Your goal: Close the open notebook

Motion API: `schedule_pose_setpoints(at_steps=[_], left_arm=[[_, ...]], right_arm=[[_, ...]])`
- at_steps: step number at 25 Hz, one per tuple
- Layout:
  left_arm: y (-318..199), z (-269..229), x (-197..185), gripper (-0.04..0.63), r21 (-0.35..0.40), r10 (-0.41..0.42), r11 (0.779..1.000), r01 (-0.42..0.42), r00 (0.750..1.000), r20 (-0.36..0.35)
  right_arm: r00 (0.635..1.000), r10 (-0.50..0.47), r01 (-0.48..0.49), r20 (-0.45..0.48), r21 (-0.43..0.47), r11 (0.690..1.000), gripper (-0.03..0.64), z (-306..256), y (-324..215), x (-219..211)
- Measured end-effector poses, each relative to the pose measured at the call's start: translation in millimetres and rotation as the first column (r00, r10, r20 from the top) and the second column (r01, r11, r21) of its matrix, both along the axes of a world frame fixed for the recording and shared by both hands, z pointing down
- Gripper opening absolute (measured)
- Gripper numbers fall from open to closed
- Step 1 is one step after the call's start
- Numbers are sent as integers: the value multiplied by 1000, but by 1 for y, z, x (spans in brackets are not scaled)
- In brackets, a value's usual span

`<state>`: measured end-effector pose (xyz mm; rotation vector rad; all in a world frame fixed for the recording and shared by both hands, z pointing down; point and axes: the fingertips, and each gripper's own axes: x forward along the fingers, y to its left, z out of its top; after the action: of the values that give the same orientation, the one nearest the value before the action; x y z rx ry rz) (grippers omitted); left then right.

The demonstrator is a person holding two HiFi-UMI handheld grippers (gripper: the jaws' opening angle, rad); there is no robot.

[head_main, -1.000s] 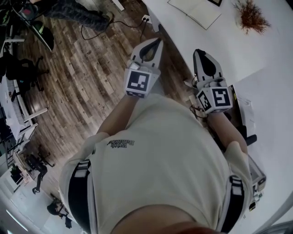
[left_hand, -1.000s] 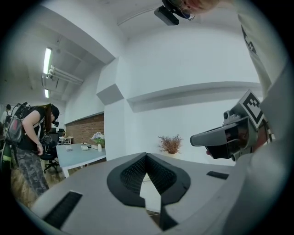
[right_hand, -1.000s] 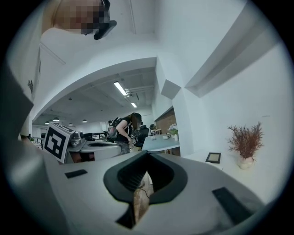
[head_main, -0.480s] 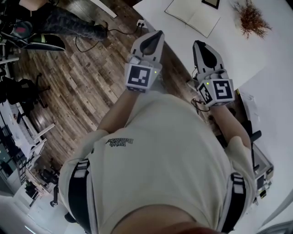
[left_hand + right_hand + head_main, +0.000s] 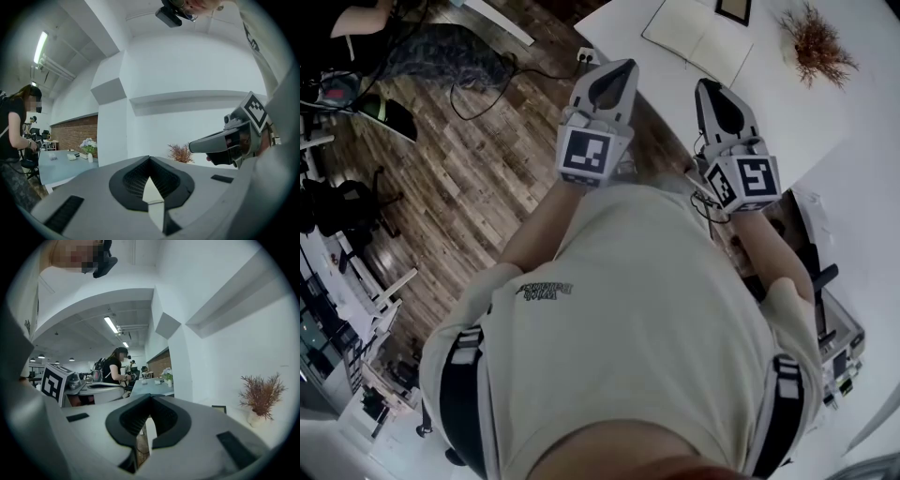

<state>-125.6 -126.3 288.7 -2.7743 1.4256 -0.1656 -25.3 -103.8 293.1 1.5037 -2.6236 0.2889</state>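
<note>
- Left tool [image 5: 623, 67]: jaws pressed together, nothing held, aimed toward the white surface [image 5: 787, 103].
- Open notebook [image 5: 698, 37]: flat on the surface, ahead of both tools; blank cream pages up, the spread slanting across their line.
- Right tool [image 5: 706, 89]: jaws pressed together, empty; judged the nearer to the notebook.

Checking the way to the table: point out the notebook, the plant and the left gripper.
notebook [image 5: 680, 28], head view, on its left page.
plant [image 5: 814, 39], head view, on its branches.
left gripper [image 5: 628, 66], head view, at the closed jaw tips.
</note>
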Motion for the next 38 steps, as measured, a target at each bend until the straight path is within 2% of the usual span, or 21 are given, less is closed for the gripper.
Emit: schedule_pose_setpoints(at_steps=[19, 25, 29, 32, 38], left_arm=[[-42, 15, 8, 12, -48, -50, 998, 50, 999, -1], [-64, 20, 10, 14, -69, -61, 996, 59, 998, -33], [-84, 38, 11, 12, -103, -71, 992, 67, 997, -28], [-101, 54, 15, 12, -119, -74, 990, 73, 997, -7], [-140, 105, 23, 12, -191, -90, 977, 94, 996, 28]], right_arm=[[998, -70, 69, -10, -50, 996, 3, 12, -40, -3], [997, -67, 65, -40, -51, 997, 3, 19, -65, 4], [997, -45, 43, -64, -41, 998, 5, 30, -93, 8], [995, -48, 43, -86, -59, 997, 53, 45, -116, 8], [993, -61, 46, -103, -141, 989, 95, 95, -161, 5]])
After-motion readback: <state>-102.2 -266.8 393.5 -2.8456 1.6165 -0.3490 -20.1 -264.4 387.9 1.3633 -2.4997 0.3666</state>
